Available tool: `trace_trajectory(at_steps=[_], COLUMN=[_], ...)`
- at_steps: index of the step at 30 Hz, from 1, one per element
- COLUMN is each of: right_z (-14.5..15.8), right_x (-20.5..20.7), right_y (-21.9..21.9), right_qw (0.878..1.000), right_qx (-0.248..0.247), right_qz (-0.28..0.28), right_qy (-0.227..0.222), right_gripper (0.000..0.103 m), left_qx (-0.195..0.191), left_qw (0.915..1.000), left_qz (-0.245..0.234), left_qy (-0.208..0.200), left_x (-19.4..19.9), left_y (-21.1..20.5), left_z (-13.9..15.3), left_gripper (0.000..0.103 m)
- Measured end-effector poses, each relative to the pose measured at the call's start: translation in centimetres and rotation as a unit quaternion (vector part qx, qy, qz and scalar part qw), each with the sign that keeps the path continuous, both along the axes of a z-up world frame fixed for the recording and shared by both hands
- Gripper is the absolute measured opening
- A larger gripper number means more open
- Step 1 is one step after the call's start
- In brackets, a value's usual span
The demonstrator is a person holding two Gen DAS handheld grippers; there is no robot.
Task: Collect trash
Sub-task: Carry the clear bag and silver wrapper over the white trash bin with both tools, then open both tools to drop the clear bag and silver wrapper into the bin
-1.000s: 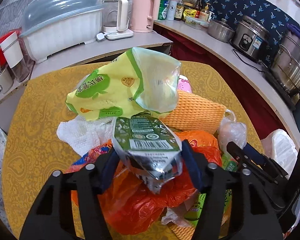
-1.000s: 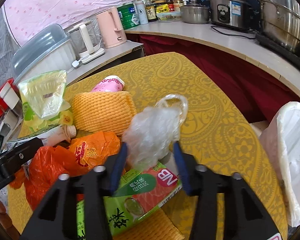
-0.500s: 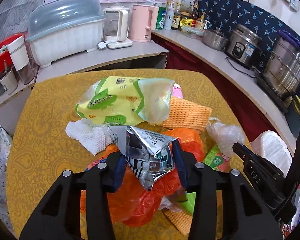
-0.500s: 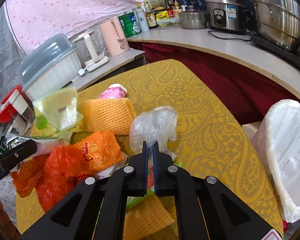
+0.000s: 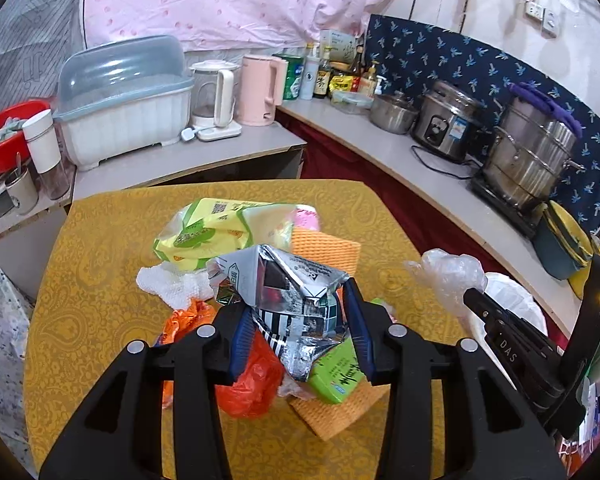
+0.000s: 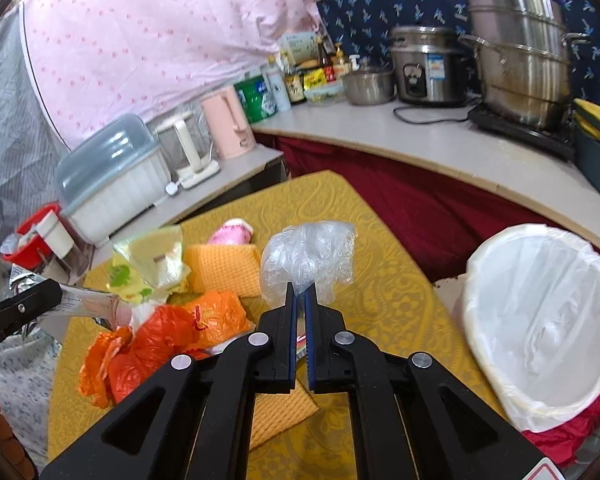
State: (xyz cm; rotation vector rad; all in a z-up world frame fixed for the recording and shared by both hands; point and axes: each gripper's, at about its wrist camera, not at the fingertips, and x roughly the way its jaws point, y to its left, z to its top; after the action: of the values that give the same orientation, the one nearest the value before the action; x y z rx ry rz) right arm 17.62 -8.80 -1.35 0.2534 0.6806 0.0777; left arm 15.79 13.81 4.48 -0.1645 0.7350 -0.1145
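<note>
Both grippers are loaded and lifted above the yellow tabletop [image 5: 100, 240]. The left gripper [image 5: 298, 330] is clenched on a crumpled foil packet [image 5: 288, 296], its blue pads pressing in from either side while the packet bulges up and forward between them. The right gripper [image 6: 299, 312] has its pads nearly together, pinching the lower edge of a wad of clear plastic [image 6: 308, 256] that puffs out above the tips.

What matters next is the bin [image 6: 540, 320], lined with a white bag and standing off the tabletop's right edge. From the right gripper it lies at about three o'clock, near, with its mouth open and tilted toward the camera. From the left gripper it sits beyond the right one, at roughly two o'clock, only a sliver of its white rim [image 5: 512, 292] showing. So the right hand is plainly the nearer, and I'd expect it to swing over first.

More trash waits on the tabletop below: an orange bag [image 6: 160, 340], a yellow-green wrapper [image 5: 216, 232], a white tissue [image 5: 168, 284], a green box [image 5: 336, 368], and orange cloths [image 5: 324, 246].

The bin's base is cut off, and how deep it goes I cannot tell. The pink thing [image 6: 232, 234] behind the cloth is mostly hidden.
</note>
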Motion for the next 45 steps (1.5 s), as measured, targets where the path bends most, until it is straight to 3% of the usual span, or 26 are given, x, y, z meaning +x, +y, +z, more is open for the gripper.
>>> trace_trajectory(at_steps=[7,14,21,29,39,42,45], right_z=[2.7,3.2,1.2,-2.6,-6.6,-7.2,-7.5], right_x=[-2.8,-5.3,-7.9,-8.8,-8.0,-7.5,-7.1], right_y=[-3.2,-8.4,-15.3,-21.4,-24.5,-24.5,-24.4], right_qw=[0.999,0.996,0.989,0.980,0.974,0.975,0.976], right_qx=[0.003,0.007,0.018,0.029,0.053,0.053,0.056], right_qz=[-0.029,-0.078,-0.144,-0.195,-0.215,-0.211,-0.207], right_qy=[-0.031,-0.038,-0.025,0.005,0.036,0.042,0.046], right_gripper=[0.004,0.003,0.004,0.003,0.004,0.004,0.011], left_qx=[-0.004,-0.020,-0.031,-0.037,-0.037,-0.036,-0.030], left_qw=[0.9987,0.9909,0.9719,0.9478,0.9345,0.9365,0.9397], left_qz=[-0.046,-0.132,-0.233,-0.316,-0.348,-0.342,-0.334], left_qy=[-0.019,-0.017,-0.015,0.015,0.066,0.069,0.065], left_x=[-1.5,-1.6,-1.7,-0.9,1.4,2.1,2.4], left_y=[-3.9,-10.4,-18.3,-26.8,-32.6,-33.1,-33.3], left_z=[2.2,3.0,1.8,-2.2,-7.2,-7.9,-7.8], left_gripper=[0.040,0.040,0.040,0.040,0.040,0.041,0.052])
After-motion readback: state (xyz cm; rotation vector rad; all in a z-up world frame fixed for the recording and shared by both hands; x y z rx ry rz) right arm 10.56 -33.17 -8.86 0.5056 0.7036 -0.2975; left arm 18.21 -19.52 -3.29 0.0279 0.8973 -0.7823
